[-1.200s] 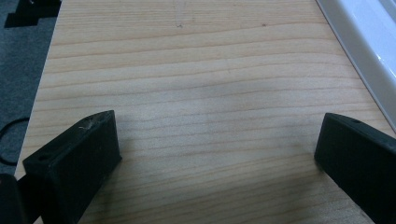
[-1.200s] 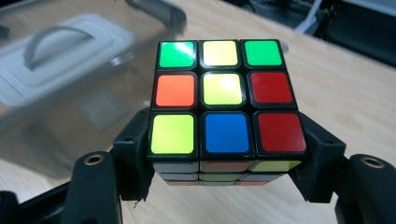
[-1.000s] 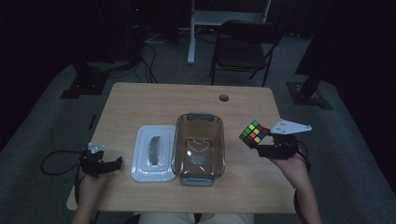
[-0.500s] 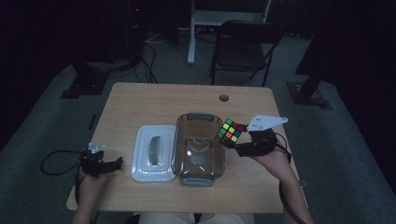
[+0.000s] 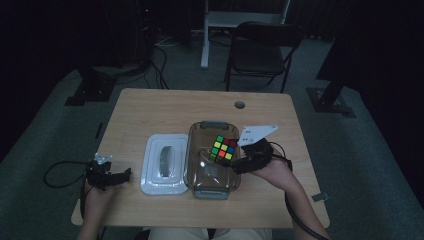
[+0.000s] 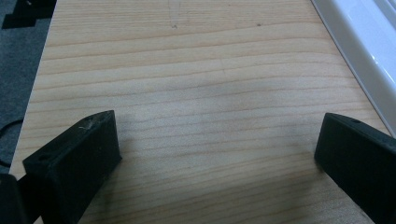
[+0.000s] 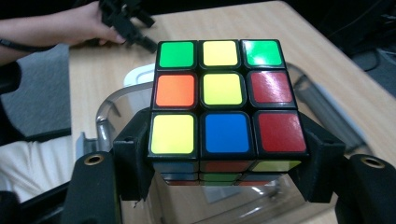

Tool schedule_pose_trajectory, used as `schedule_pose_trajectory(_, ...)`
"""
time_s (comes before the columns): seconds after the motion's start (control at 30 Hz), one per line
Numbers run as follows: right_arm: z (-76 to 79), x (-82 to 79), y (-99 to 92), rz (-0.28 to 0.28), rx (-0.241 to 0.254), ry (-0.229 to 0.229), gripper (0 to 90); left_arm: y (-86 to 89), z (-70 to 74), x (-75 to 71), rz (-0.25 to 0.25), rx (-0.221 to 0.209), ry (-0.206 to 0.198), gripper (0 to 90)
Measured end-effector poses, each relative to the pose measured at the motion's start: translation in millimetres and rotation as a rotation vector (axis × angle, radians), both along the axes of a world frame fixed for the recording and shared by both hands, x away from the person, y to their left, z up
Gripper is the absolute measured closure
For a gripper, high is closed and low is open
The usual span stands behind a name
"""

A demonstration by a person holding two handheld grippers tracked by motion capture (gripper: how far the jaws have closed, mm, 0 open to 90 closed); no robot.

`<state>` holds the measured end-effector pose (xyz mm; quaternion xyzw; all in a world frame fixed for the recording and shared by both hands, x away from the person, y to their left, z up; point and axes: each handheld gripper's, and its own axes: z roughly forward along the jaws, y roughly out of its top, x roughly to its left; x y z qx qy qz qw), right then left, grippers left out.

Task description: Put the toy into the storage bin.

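**Puzzle cube hanging over the clear box, not yet set down**

The right claw (image 7: pixel 227 158) is pinching the puzzle cube (image 7: pixel 223 100) by its two opposite sides, the black jaws pressing on the lowest row of tiles. In the high view the right claw (image 5: pixel 239 161) is holding the puzzle cube (image 5: pixel 223 149) above the open clear box (image 5: pixel 212 156), roughly over the box's middle and toward its far half; I judge it is hanging in the air there and not resting on the bottom, though the exact height is hard to tell in this dim light. So the pickup and the carry look done, and what is remaining, as I read it, is lowering the cube in, letting go, and probably fitting the white lid (image 5: pixel 165 162), which is lying flat on the counter (image 5: pixel 170 107) just beside the box's left side.

The person's right hand (image 5: pixel 272 167) is reaching in from the lower right, forearm angled toward the box, claw pointing left across it.

The left claw (image 5: pixel 120 175) is resting near the counter's front left corner, well apart from the box, its jaws spread wide over bare wood with nothing between them.
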<state>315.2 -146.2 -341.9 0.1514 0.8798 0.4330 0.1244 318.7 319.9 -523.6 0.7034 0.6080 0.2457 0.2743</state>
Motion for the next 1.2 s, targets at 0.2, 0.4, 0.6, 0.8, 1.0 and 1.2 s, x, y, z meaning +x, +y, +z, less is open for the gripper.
schedule_pose_trajectory(0.2,-12.2,3.3,16.7,0.052,-0.057,0.042,33.5,0.0,0.0,0.0,0.0,0.0,0.0,0.6)
schedule_pose_trajectory(0.4,-31.9,10.3,32.6,0.066,-0.143,0.092,33.5,0.1,0.1,0.0,-0.001,0.0,0.001,0.7)
schedule_pose_trajectory(0.6,-47.2,17.6,44.2,0.082,-0.212,0.136,33.5,0.1,0.1,-0.1,-0.001,0.0,0.002,0.7)
schedule_pose_trajectory(0.8,-56.0,20.3,54.0,0.096,-0.303,0.141,33.5,0.1,0.1,0.0,-0.001,0.0,0.002,0.7)
schedule_pose_trajectory(1.0,-59.4,22.1,61.7,0.111,-0.366,0.166,33.5,0.1,0.1,0.0,-0.001,0.0,0.002,0.6)
schedule_pose_trajectory(1.2,-65.3,24.9,69.6,0.103,-0.437,0.191,33.4,0.1,0.1,-0.1,-0.001,0.0,0.002,0.7)
